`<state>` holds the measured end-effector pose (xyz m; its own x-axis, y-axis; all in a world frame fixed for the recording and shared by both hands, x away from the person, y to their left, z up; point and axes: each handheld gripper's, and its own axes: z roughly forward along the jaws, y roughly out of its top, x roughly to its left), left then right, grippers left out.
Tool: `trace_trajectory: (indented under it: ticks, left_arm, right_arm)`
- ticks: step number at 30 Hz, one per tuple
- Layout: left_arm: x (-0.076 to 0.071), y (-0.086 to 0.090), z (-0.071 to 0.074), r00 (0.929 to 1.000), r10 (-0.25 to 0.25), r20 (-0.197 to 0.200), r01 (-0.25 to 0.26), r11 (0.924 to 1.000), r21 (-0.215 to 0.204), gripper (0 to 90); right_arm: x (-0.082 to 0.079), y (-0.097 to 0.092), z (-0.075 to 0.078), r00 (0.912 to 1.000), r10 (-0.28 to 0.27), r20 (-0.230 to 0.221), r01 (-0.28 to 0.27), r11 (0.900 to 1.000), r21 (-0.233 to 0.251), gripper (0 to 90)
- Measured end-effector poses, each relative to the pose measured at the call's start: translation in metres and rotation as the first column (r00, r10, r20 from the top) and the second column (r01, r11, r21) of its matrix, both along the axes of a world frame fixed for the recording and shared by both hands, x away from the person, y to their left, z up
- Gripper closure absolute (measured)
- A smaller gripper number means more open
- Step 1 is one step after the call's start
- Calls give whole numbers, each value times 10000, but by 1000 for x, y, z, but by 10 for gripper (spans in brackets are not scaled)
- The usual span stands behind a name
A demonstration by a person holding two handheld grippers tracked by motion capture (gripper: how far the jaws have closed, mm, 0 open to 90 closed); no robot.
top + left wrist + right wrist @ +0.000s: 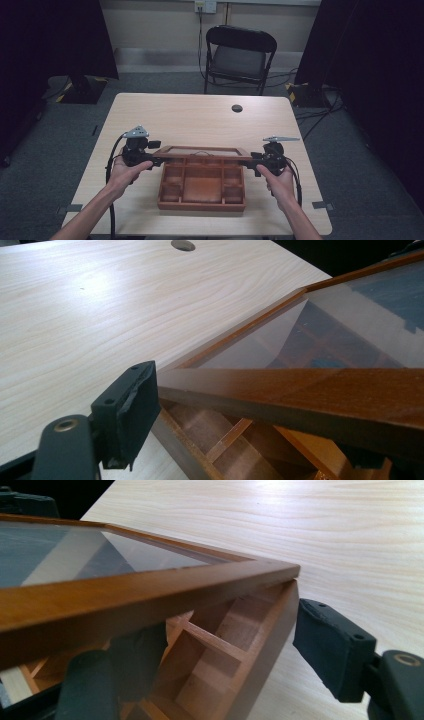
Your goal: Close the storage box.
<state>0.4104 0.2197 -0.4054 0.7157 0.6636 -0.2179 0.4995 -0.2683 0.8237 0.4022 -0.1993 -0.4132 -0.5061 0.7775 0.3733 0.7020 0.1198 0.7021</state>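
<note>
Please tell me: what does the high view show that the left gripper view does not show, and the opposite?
High view alone: both hands, the left gripper, the right gripper, a black chair, and the whole wooden box with its compartments. Left gripper view alone: close up, one black jaw pad standing off the lid's edge, and reflections in the glass pane. Both: the raised glass lid, the table and its round hole.

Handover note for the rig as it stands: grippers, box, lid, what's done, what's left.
Left gripper: jaws open, either side of the lid's left front corner; no squeeze visible.
Right gripper: jaws open, one under the lid's right front corner, the other outside it.
Wooden box: on the table, near the person's edge, compartments exposed.
Glass-paned lid: raised at its front edge, tilted over the box's far side.
Done: lid lifted partway.
Left: which way the lid is going can't be told; open fully or lower shut, then clear both grippers.
</note>
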Motion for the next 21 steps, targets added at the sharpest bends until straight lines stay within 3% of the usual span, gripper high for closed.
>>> trace_trajectory:
  ticks: [9, 13, 21]
  left_arm:
    - [-4, 0, 3, 10000, -3, 49, 4, 10000, -83, 207]
    - [-6, 1, 4, 9999, -49, 92, 50, 9999, -103, 204]
    - [-11, 2, 2, 9999, -144, 92, 144, 9999, -40, 186]
  right_arm:
    - [6, -15, -8, 9988, -495, -35, 490, 9955, -813, 341]
    - [9, -25, -6, 9951, -988, 92, 992, 9921, -772, 342]
    - [12, -26, 11, 9921, -1128, 549, 1156, 9920, -510, 350]
